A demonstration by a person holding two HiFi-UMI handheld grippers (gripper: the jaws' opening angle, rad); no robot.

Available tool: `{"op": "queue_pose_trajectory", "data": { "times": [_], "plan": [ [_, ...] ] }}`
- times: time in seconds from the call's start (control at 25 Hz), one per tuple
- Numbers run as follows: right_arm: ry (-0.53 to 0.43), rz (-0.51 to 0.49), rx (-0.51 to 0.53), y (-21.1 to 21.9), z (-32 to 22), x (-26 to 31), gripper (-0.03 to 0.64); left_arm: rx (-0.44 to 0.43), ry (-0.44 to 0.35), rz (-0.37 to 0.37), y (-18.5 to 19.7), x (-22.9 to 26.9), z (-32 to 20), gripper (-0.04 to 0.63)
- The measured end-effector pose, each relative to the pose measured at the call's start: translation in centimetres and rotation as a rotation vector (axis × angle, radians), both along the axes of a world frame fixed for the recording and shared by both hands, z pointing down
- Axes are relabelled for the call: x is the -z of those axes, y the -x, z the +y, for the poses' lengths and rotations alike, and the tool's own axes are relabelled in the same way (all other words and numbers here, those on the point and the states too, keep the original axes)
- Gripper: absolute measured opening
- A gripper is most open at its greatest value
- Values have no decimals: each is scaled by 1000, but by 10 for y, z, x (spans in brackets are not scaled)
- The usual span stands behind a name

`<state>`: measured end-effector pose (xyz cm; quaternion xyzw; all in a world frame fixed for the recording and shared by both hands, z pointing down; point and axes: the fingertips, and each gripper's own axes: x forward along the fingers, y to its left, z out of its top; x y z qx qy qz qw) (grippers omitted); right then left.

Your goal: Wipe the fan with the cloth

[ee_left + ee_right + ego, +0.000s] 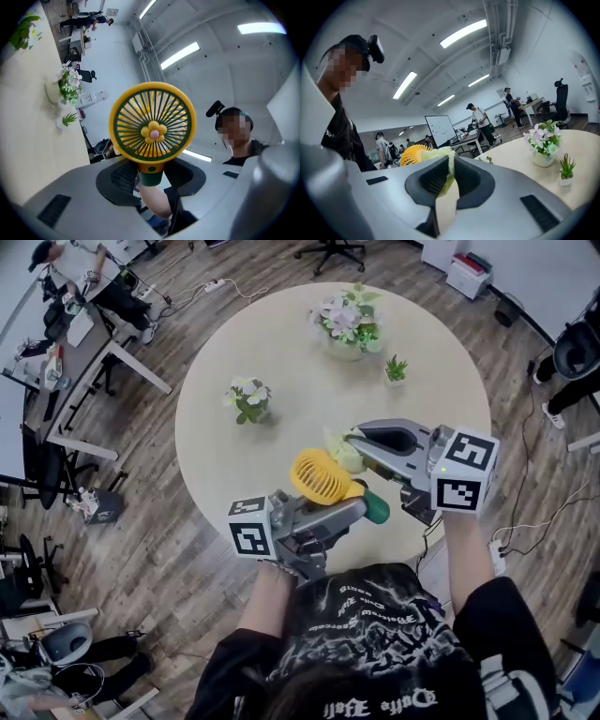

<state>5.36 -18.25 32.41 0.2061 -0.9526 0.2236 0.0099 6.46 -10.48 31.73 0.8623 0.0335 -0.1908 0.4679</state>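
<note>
A small yellow fan (pixel 321 476) with a green handle is held above the near edge of the round table. My left gripper (pixel 349 508) is shut on its handle. In the left gripper view the fan (pixel 151 124) faces the camera, its grille and flower hub upright above the jaws of the left gripper (pixel 151 177). My right gripper (pixel 356 442) is shut on a pale green cloth (pixel 343 455), which sits just right of the fan head. In the right gripper view the cloth (pixel 447 161) is pinched between the right gripper's (pixel 450 174) pads, and the fan (pixel 412 154) shows behind it.
On the beige round table (pixel 281 343) stand a pot of pink and white flowers (pixel 349 324), a small succulent (pixel 396 371) and a little white-flowered plant (pixel 247 399). Desks, chairs and people are around the room's edges.
</note>
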Motion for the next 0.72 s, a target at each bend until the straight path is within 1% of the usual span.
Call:
{"op": "queue_pose_trajectory", "data": {
  "times": [0.08, 0.16, 0.24, 0.48, 0.64, 0.72],
  "plan": [
    [-16, -17, -5, 0, 4, 0, 41, 7, -2, 2, 2, 1, -3, 193],
    [-30, -35, 0, -2, 8, 1, 41, 10, -4, -21, 4, -1, -4, 193],
    [-60, -33, 26, -1, 15, 3, 41, 21, 3, -36, 7, -5, -6, 193],
    [-131, -28, 106, 1, 36, 14, 40, 50, 12, -51, 12, -6, -7, 193],
    [-133, -18, 139, 1, 43, 10, 40, 66, 8, -80, 14, -13, -10, 193],
    [-119, -23, 151, 1, 43, 7, 40, 82, 8, -73, 15, -15, -12, 193]
  ]
}}
